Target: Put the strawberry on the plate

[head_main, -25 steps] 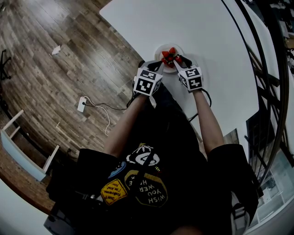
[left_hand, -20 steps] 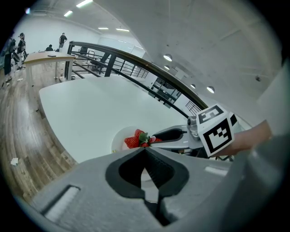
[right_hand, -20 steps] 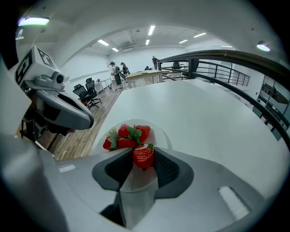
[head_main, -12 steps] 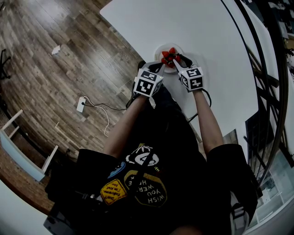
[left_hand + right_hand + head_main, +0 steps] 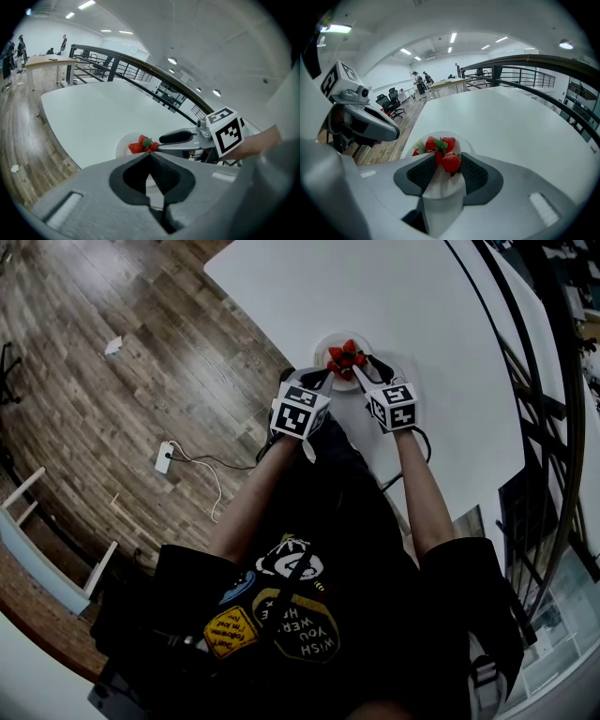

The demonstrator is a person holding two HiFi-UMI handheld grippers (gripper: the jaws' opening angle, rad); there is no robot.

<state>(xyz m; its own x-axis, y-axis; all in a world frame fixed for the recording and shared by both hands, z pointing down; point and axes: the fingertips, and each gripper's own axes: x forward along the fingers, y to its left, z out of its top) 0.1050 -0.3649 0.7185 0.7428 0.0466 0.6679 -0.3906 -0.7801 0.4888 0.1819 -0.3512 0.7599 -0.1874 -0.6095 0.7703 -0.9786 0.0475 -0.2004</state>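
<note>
A small white plate [image 5: 324,341] sits near the white table's near edge with several red strawberries [image 5: 345,357] on it. My right gripper [image 5: 367,365] reaches over the plate from the right. Its jaws are opening, and one strawberry [image 5: 451,162] lies between them [image 5: 446,165], low over the plate [image 5: 461,144] and close against the right pad. The other strawberries [image 5: 436,143] are piled just beyond it. My left gripper [image 5: 324,373] hovers at the plate's left rim, its jaws shut and empty [image 5: 149,158]. The left gripper view shows the berries [image 5: 143,144] ahead.
The round white table [image 5: 412,306] spreads out beyond the plate. A black railing [image 5: 539,399] runs along its right side. Wood floor lies to the left, with a power strip and cable [image 5: 165,454]. A far desk [image 5: 47,61] and several people stand in the distance.
The right gripper's jaws have spread slightly around the strawberry over the plate. The left gripper has stayed in place.
</note>
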